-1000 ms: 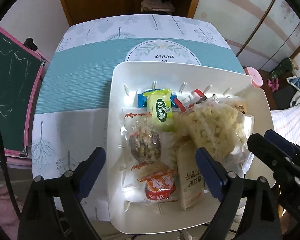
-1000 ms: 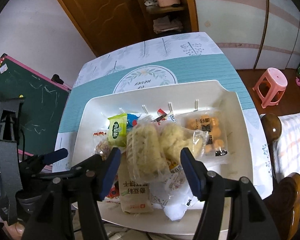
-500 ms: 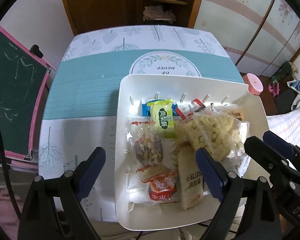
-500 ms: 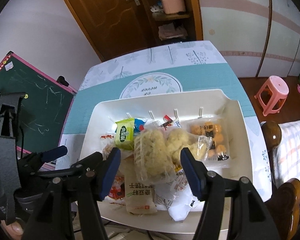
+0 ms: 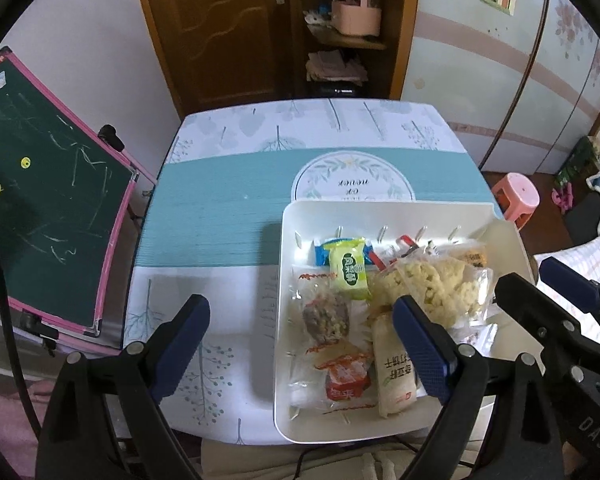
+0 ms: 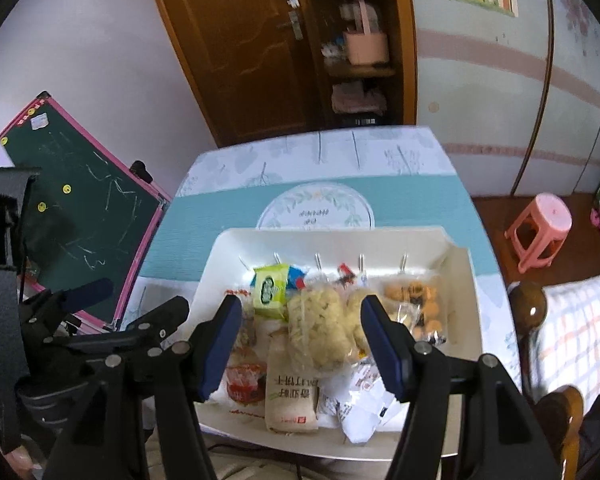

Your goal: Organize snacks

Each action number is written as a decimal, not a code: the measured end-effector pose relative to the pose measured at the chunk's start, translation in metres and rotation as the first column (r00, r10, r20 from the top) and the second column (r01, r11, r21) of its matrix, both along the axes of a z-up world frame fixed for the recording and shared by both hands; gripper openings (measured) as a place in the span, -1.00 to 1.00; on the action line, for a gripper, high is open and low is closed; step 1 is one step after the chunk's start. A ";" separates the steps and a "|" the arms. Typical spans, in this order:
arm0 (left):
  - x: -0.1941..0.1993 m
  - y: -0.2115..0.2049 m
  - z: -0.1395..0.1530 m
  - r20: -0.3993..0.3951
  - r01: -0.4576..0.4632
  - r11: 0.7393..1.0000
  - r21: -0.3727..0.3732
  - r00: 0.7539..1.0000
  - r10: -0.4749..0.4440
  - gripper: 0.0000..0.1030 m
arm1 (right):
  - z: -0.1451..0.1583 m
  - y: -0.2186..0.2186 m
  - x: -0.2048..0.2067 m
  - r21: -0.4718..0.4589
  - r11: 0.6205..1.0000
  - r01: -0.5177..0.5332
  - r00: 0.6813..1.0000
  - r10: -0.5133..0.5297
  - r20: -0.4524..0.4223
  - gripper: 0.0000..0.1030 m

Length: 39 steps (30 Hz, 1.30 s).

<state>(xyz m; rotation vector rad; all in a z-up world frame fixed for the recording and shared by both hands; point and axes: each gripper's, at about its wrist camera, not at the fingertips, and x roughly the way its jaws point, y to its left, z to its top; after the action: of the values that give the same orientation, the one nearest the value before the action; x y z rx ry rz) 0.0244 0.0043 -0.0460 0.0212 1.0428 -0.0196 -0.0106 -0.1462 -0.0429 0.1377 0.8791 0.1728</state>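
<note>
A white tray (image 5: 288, 220) (image 6: 466, 268) on the table holds several wrapped snacks: a green packet (image 5: 348, 270) (image 6: 269, 289), clear bags of puffed yellow snacks (image 5: 432, 290) (image 6: 318, 326), a nut bar (image 5: 326, 316), a red packet (image 5: 346, 378) and a beige packet (image 5: 394, 374) (image 6: 290, 396). My left gripper (image 5: 302, 344) is open and empty, above the tray's near left part. My right gripper (image 6: 300, 344) is open and empty, above the tray's near middle.
The table (image 5: 220, 208) has a teal and white cloth. A green chalkboard with a pink frame (image 5: 40, 208) stands to the left. A pink stool (image 5: 516, 200) and a wooden chair (image 6: 528, 308) are on the right. A door and shelves stand behind.
Both grippers have pulled back and up from the tray, so more of the table and room shows. The left view has shifted left. The snacks have not moved.
</note>
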 end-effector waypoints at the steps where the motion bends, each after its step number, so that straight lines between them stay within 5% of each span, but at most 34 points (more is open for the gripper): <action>1: -0.002 0.001 0.005 0.007 -0.002 1.000 -0.010 1.000 0.002 0.79 | 0.005 0.001 -0.002 -0.009 1.000 -0.001 1.000 0.001 0.019 0.21; 12: -0.024 -0.010 0.043 0.122 0.043 0.999 0.002 0.992 -0.043 0.79 | 0.045 -0.002 -0.023 -0.041 0.998 0.040 0.986 -0.033 0.161 0.24; 39: -0.033 0.004 0.042 0.127 -0.034 0.999 -0.025 0.991 0.037 0.79 | 0.036 -0.005 -0.027 -0.023 0.999 0.041 0.991 -0.037 0.125 0.26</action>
<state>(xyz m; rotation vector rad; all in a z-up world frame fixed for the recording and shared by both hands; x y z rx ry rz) -0.0084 0.0087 -0.0042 -0.0164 0.9144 0.0020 -0.0374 -0.1513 -0.0068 0.1188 0.7532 0.1322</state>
